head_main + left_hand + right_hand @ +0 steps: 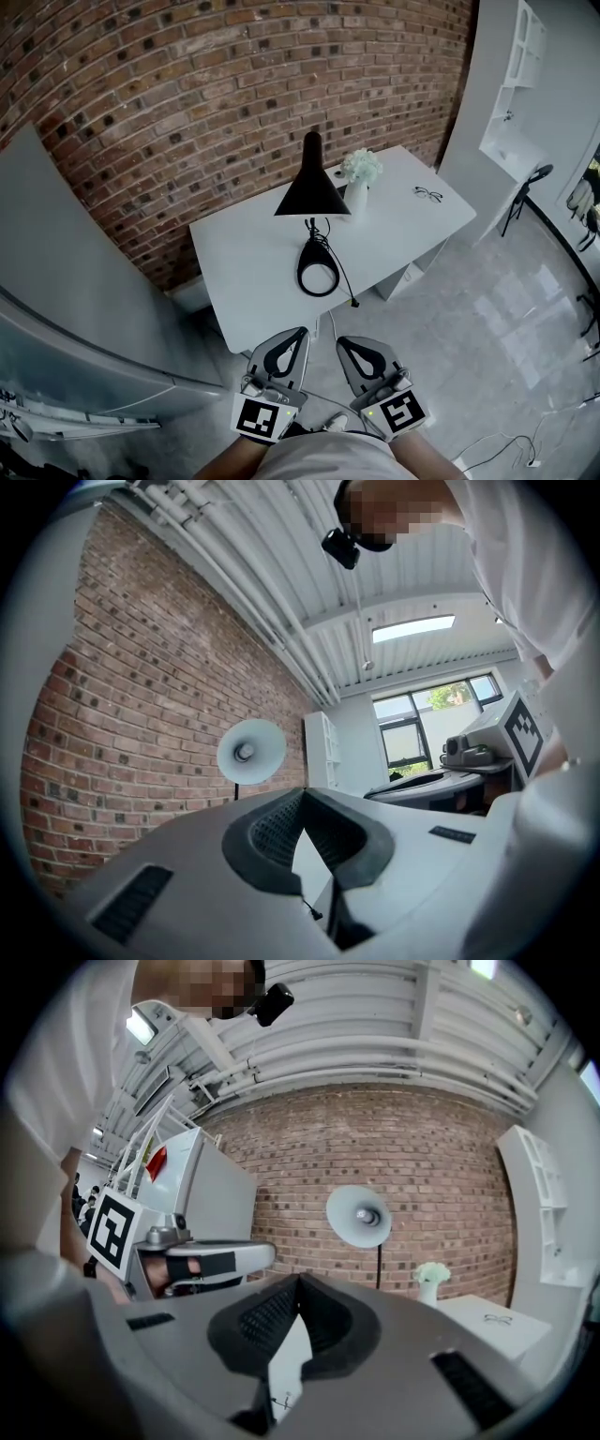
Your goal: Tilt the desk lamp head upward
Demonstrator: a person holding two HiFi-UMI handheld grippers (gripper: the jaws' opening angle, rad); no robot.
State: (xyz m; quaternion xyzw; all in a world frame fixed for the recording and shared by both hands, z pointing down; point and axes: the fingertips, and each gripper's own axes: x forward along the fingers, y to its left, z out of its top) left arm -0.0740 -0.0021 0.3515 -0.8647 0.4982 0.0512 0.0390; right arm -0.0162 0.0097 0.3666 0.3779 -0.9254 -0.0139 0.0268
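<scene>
The left claw (300, 332) is held low and close to the body, tips pointed forward. Its jaws are seen pressed together, tips touching, with nothing pinched between them. The right claw (342, 341) is carried just beside it at much the same height, and its jaws are likewise closed on nothing. The left forearm (225, 463) and right forearm (429, 463) are brought in from the lower edge, close together.

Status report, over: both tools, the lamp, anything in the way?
Both shut, empty: left tool, right tool, short of the desk. Upright desk lamp, head facing down, untouched. Flower vase close beside the lamp head; watch it.
</scene>
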